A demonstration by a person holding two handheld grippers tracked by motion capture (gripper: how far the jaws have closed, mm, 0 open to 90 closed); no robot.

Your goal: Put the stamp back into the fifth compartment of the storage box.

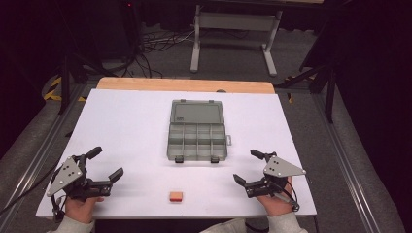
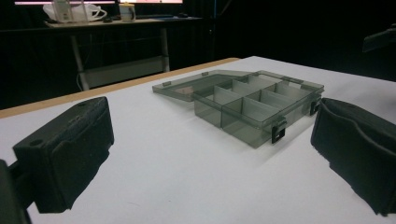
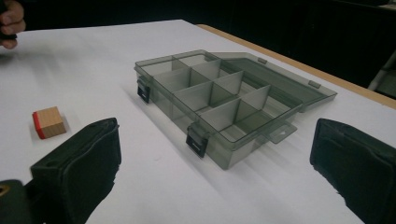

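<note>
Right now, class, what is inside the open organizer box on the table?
The organizer box holds nothing: its divided compartments are bare in the high view and both gripper views. Its lid lies open flat behind. The small wooden block sits outside, nearer the person.

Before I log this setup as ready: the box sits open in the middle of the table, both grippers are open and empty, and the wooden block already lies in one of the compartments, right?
Not quite. The block lies on the table near its front edge, outside the box, as the high view shows. The compartments look empty. The rest holds: the box is open, and the left gripper and right gripper are open and empty.
</note>
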